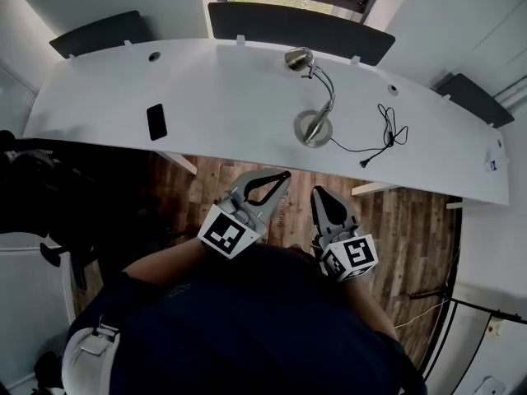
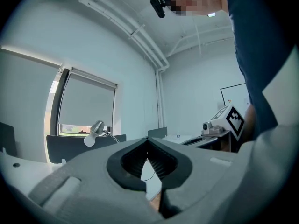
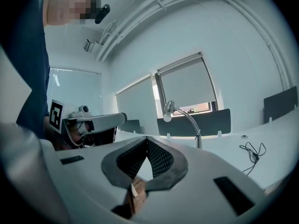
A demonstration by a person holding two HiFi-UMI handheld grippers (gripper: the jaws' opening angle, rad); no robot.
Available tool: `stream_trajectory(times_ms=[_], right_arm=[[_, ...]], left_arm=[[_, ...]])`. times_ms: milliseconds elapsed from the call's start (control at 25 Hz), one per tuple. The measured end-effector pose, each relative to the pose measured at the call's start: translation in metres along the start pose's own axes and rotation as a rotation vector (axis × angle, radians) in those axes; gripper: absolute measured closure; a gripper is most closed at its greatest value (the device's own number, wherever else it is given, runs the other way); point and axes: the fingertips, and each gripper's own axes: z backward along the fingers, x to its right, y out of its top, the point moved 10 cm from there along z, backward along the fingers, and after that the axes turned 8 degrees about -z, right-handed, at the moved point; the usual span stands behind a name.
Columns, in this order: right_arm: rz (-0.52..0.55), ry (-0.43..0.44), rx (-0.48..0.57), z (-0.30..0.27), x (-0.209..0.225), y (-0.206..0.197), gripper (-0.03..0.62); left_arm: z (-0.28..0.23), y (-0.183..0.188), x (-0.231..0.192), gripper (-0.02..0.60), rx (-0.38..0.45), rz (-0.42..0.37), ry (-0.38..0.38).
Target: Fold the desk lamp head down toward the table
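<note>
1. Pressed together and empty are the jaws of the left gripper (image 2: 147, 140) and the right gripper (image 3: 146, 138).
2. Both are held side by side above wooden floor (image 1: 399, 216), short of the table (image 1: 222, 89).
3. Well apart from them, the desk lamp (image 1: 314, 127) is seen on the table, its head (image 1: 298, 58) raised.

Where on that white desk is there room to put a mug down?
The widest bare patch lies between the black phone and the desk lamp. Another lies right of the black cable, toward the desk end. Desk lamp and black cable crowd the middle-right.
</note>
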Motion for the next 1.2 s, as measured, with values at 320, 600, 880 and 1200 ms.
stream_trajectory(times_ms=[320, 600, 880, 1200], right_arm=[[0.018, 0.040, -0.016, -0.028, 0.044, 0.020, 0.583], [0.029, 0.093, -0.050, -0.047, 0.091, 0.030, 0.583], [0.027, 0.085, -0.069, -0.064, 0.131, 0.029, 0.583], [0.060, 0.056, -0.096, -0.086, 0.177, 0.023, 0.582]], left_arm=[[-0.041, -0.001, -0.015, 0.575, -0.023, 0.006, 0.054], [-0.070, 0.001, -0.030, 0.575, -0.051, 0.000, 0.155], [-0.097, -0.002, -0.043, 0.575, -0.077, 0.027, 0.210], [-0.128, -0.002, -0.061, 0.575, -0.107, 0.009, 0.269]])
